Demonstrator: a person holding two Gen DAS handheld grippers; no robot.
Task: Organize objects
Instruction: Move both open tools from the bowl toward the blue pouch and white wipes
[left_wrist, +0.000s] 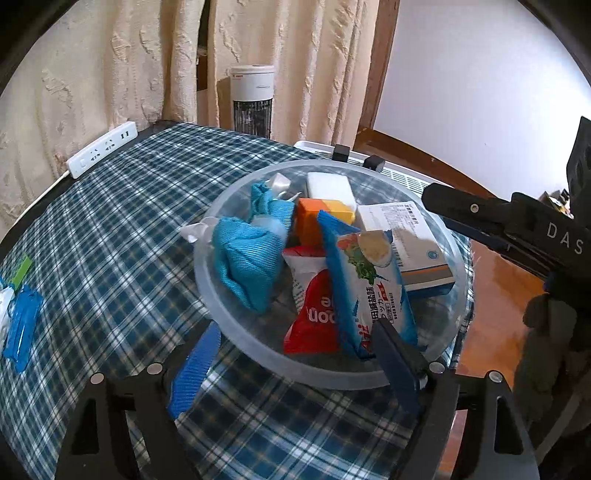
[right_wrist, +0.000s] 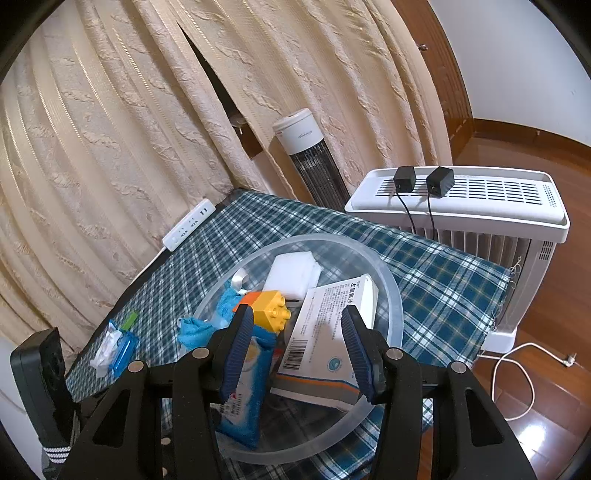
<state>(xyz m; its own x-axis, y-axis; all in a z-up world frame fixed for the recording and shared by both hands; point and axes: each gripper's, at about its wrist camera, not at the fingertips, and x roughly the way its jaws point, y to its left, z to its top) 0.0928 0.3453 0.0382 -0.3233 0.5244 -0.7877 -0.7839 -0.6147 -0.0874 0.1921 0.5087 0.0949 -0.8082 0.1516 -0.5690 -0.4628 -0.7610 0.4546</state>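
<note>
Step in hand: it seems the things are being gathered into the clear bowl (left_wrist: 207, 280) on the checked cloth (left_wrist: 122, 229); most of them already lie inside.
Left tongs (left_wrist: 295, 365): the jaws stand wide apart over the near rim of the bowl. One blue pad (left_wrist: 194, 373) hangs outside the rim, the other is above the lower edge of the blue-and-white snack bag (left_wrist: 373, 291). Nothing is pressed between them.
Right tongs (right_wrist: 299, 350): the jaws stand part open above the bowl, with the white medicine box (right_wrist: 325, 332) below the gap. I see no pad pressing on it, so I judge that they hold nothing.
In the bowl: a blue cloth (left_wrist: 247, 262), a red-and-white bag (left_wrist: 314, 314), an orange and yellow block (right_wrist: 271, 312), a white sponge-like block (left_wrist: 330, 188), the medicine box and the snack bag.
Still outside: a blue packet with white tissue (right_wrist: 118, 347) lies on the cloth, well apart from the bowl on its left side. It is probably the next thing to fetch.
How to do it well: lift the left tongs straight up before moving away, so the pad does not catch the rim or the snack bag. Keep the right tongs clear of the bowl.
Risk: the bowl looks light and may slide on the cloth if a pad pushes its rim.
</note>
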